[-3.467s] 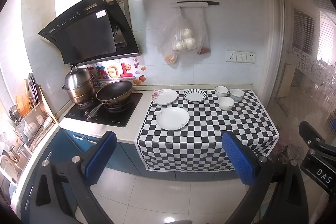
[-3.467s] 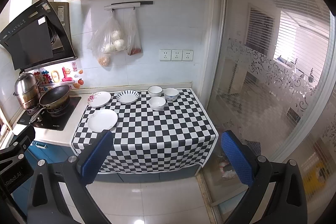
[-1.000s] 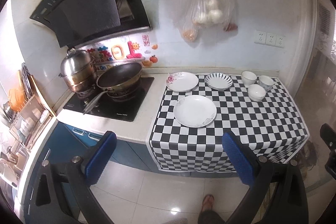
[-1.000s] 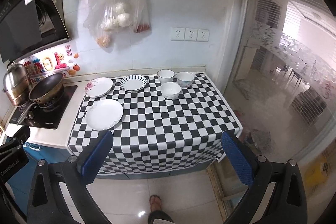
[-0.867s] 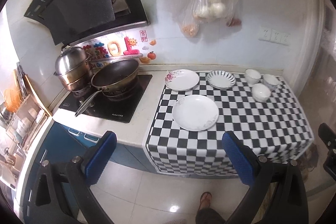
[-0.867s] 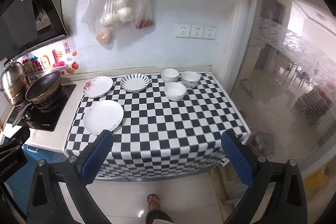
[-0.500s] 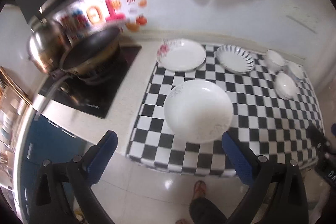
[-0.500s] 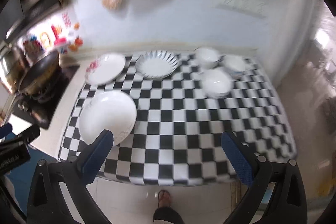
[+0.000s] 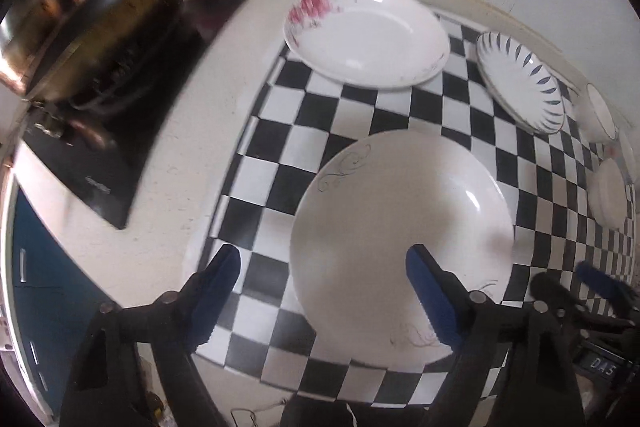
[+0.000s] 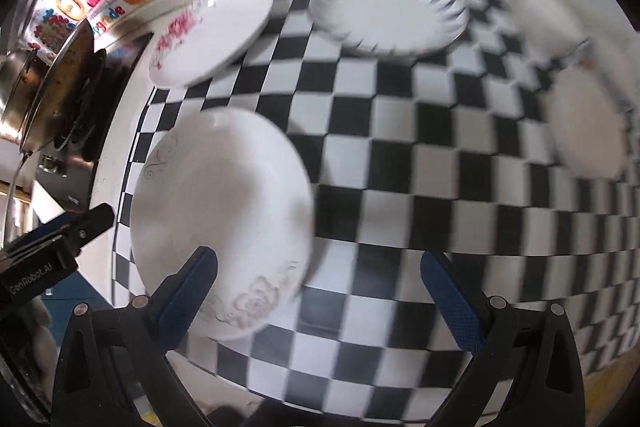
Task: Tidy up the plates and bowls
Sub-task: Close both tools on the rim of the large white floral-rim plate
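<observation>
A large white plate [image 9: 404,239] lies near the front edge of the checkered cloth; it also shows in the right wrist view [image 10: 224,223]. My left gripper [image 9: 322,281] is open just above its left rim. My right gripper [image 10: 318,281] is open above its right rim. Behind lie a flower-print plate [image 9: 366,35] [image 10: 208,31] and a blue-striped plate [image 9: 520,91] [image 10: 390,13]. White bowls [image 9: 608,193] [image 10: 584,123] stand at the right.
A frying pan [image 9: 92,27] and a steel pot sit on the black cooktop [image 9: 104,163] at the left. The checkered cloth [image 10: 440,179] hangs over the counter's front edge. The wall runs close behind the plates.
Both grippers have moved forward and down toward the counter. The large white plate now fills the space in front of the open fingers. Nothing on the counter has moved.
</observation>
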`<state>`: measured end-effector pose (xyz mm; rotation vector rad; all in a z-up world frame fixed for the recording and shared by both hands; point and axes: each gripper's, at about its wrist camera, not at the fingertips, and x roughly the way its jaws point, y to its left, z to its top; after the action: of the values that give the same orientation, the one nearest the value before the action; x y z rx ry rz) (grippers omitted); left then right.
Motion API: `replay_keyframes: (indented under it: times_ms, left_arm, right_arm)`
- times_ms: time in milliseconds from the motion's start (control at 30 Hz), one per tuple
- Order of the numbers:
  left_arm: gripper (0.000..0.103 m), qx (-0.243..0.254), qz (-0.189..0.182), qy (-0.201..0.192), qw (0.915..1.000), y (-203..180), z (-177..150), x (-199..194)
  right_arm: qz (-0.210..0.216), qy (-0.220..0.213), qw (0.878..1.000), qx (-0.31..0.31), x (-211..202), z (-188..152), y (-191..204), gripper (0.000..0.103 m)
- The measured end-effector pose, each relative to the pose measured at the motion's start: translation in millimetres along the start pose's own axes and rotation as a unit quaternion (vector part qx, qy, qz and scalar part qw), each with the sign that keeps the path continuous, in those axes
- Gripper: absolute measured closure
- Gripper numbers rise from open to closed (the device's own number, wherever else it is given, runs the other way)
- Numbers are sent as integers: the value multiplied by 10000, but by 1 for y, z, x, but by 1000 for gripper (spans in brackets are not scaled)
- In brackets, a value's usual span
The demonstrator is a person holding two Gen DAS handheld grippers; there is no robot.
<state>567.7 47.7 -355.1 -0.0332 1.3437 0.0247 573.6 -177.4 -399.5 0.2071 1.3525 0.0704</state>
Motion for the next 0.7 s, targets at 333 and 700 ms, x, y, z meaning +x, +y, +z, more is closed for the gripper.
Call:
replay_keyframes:
  times_ms: [333, 700]
  left_arm:
    - [48, 153, -202, 862, 9960, 14, 15, 68]
    - [68, 554, -758, 1100, 9895, 14, 24, 84]
  right_arm:
    - [318, 743, 9962, 336, 68, 20, 5, 12]
    - [518, 999, 9904, 800, 86, 24, 11, 58]
